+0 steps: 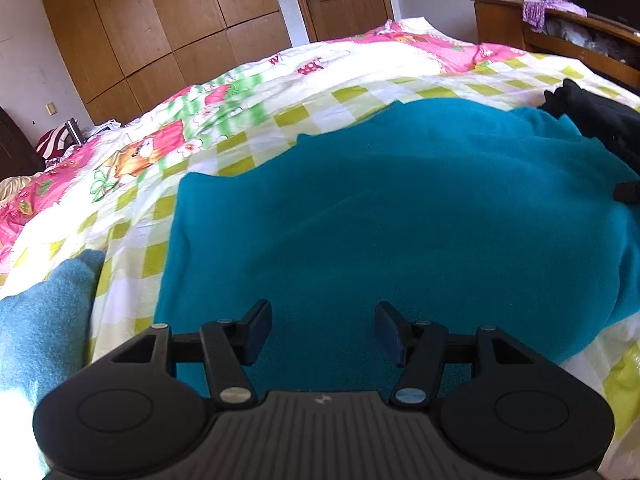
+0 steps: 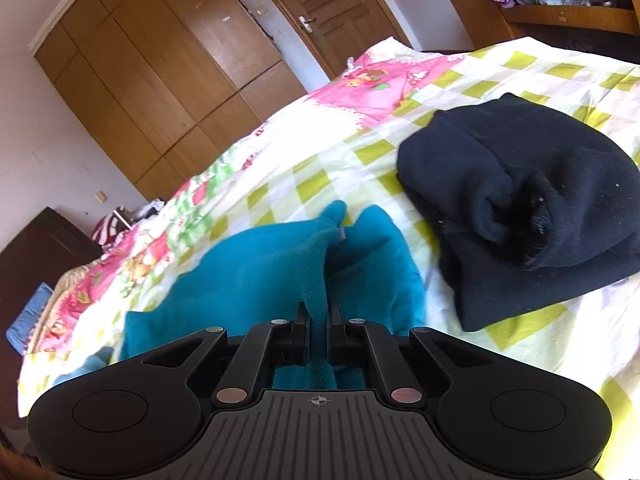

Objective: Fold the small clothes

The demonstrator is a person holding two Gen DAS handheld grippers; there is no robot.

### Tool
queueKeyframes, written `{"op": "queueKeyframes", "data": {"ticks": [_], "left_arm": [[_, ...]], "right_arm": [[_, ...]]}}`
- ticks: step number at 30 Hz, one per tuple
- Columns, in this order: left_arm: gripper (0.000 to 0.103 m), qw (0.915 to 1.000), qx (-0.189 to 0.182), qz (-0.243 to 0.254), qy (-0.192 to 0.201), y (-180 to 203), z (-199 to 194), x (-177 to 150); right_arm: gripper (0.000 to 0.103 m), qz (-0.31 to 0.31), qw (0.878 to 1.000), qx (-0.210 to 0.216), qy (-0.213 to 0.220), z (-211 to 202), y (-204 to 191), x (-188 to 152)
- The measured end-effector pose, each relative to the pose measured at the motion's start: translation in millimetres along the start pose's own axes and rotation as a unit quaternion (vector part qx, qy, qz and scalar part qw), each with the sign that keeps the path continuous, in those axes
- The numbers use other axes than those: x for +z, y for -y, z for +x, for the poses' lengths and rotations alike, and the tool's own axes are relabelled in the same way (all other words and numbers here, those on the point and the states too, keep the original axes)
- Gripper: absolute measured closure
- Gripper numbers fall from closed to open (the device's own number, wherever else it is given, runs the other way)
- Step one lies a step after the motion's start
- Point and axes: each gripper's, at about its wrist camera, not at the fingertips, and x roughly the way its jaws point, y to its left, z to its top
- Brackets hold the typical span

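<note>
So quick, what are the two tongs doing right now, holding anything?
Left tongs: open, nothing pinched, over the teal fleece garment.
Right tongs: closed on a fold of the teal fleece garment.

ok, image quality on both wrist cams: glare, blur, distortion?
Left wrist: sunlit bedspread blown out, smeared at far left; teal fleece soft, shadowed. Right wrist: strong fisheye bending the wardrobe; black garment sharp, folds lost in dark.
</note>
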Motion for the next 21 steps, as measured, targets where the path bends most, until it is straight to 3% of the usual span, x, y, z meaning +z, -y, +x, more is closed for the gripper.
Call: {"op": "queueKeyframes", "data": {"ticks": [2,5,6,7,9,12,14,15,16,19,21], "left_arm": [[0.033,0.9999,-0.002,0.004,-0.012,0,4,-4],[0.032,0.9998,-0.009,0.003,-0.018,0,8,-8],[0.032,0.9998,-0.009,0.004,-0.018,2,9,-8],[0.032,0.9998,-0.008,0.005,-0.016,3,9,-9],[0.032,0.9999,-0.007,0.01,-0.009,5,8,-8],[0.032,1.0,-0.005,0.008,0.001,4,8,-8],[0.032,1.0,-0.004,0.0,0.005,-1,8,-6],[0.032,0.9999,-0.001,-0.003,0.013,-4,5,-6],[0.032,0.9997,0.001,-0.007,0.025,-6,1,-6],[0.024,0.9989,0.001,-0.011,0.046,-9,-2,-7],[0.022,0.9995,-0.008,-0.016,0.027,-7,11,-11]], "right_arm": [[0.095,0.016,0.999,-0.013,-0.049,21,14,-4],[0.087,0.002,0.999,-0.001,-0.042,14,9,0],[0.075,-0.002,0.999,0.007,-0.032,11,7,5],[0.057,-0.003,1.0,0.017,-0.023,10,6,9],[0.048,0.002,0.999,0.026,-0.024,19,4,21],[0.051,-0.004,0.999,0.032,-0.033,48,-3,36],[0.069,0.019,0.998,0.019,-0.064,72,-4,42],[0.087,0.032,0.996,0.025,-0.082,83,-4,43],[0.09,0.042,0.995,0.024,-0.092,90,-4,43],[0.096,0.046,0.998,0.019,-0.044,70,-6,47],[0.097,0.056,0.998,0.025,-0.005,45,0,50]]}}
